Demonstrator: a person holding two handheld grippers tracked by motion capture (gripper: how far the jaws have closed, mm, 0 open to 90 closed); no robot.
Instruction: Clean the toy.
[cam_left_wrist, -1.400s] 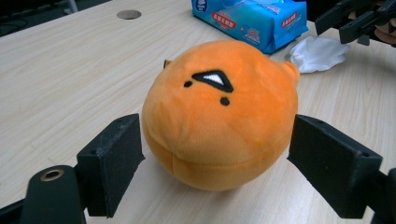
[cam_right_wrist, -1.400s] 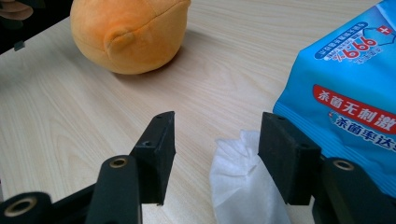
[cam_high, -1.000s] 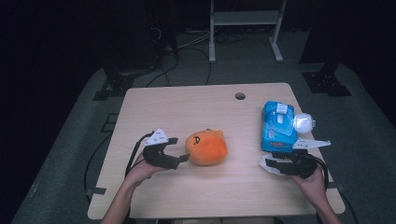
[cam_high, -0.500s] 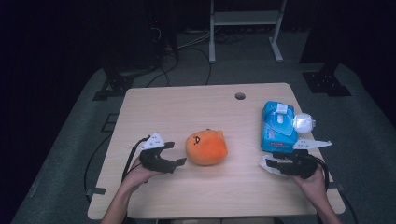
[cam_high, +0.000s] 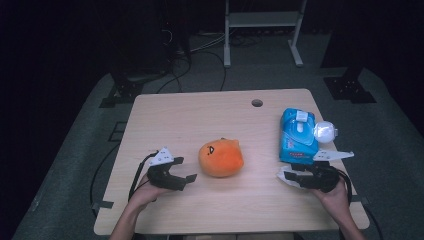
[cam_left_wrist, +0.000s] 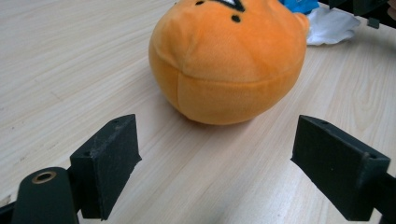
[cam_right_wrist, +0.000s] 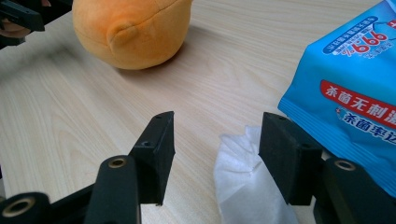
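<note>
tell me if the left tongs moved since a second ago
Yes. In the high view the left tongs have drawn back from the round orange plush toy, toward the table's near edge.

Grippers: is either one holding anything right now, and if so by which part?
Nothing is held. The left gripper stands open short of the plush. The right gripper is open; a wipe lies between its jaws, ungripped.
</note>
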